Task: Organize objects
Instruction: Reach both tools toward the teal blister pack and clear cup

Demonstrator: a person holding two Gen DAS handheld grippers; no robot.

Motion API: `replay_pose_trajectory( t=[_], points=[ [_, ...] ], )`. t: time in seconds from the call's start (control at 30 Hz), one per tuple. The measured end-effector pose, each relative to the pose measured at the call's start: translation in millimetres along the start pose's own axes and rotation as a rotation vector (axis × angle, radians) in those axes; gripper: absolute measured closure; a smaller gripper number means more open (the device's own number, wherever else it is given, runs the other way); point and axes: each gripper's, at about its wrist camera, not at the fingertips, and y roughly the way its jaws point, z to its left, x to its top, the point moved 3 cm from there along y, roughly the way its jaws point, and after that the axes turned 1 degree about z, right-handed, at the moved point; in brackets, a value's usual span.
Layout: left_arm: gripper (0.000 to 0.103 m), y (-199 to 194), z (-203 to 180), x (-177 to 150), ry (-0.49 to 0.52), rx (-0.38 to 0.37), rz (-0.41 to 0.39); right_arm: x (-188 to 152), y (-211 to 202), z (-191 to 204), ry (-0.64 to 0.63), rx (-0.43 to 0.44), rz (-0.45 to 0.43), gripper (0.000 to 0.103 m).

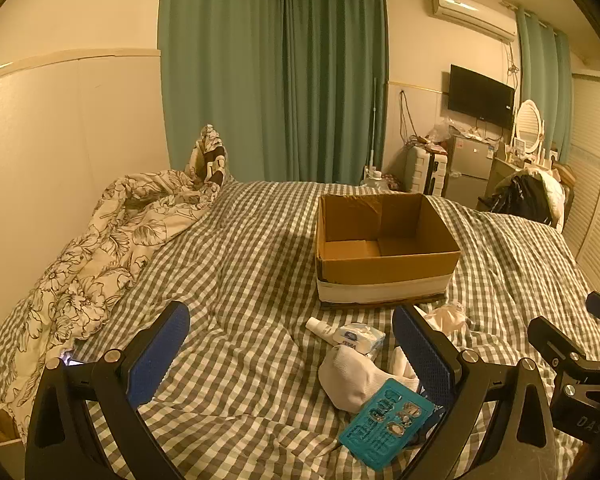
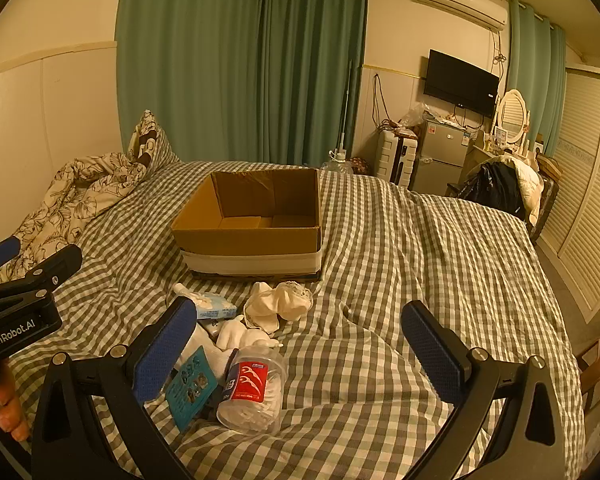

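Note:
An open, empty cardboard box (image 1: 384,268) (image 2: 252,240) stands on the checked bed. In front of it lie loose items: a teal card pack (image 1: 386,424) (image 2: 190,390), a white sock (image 1: 352,376), a tissue pack (image 1: 360,336) (image 2: 216,308), a small white tube (image 1: 318,326), crumpled white cloth (image 2: 280,304) and a clear floss-pick jar with red label (image 2: 254,390). My left gripper (image 1: 292,352) is open and empty, above the bed left of the pile. My right gripper (image 2: 300,346) is open and empty, with the jar between its fingers' span.
A floral duvet (image 1: 100,248) is bunched at the bed's left side by the wall. Green curtains (image 1: 276,72) hang behind. A suitcase, small fridge (image 2: 440,160), dresser with mirror and a louvred wardrobe (image 2: 580,200) line the right side.

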Motion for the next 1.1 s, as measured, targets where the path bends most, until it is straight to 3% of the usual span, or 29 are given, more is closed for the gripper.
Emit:
replay_pose_trajectory(
  t=[0.53,0.8,1.1],
  points=[
    [0.000,-3.4,-1.4,-5.1,0.021,0.003,0.006,1.9,-11.3,4.3,-0.015,0.000,0.001,0.000],
    [0.000,17.2,-2.3,-25.2,0.034,0.008,0.062,-22.8,18.3,10.9,-0.034,-0.003,0.123,0.000],
    [0.000,58.7,-5.3,-68.7,0.048,0.001,0.209,-59.0,68.0,15.6,-0.017,0.024,0.312,0.000]
  ],
)
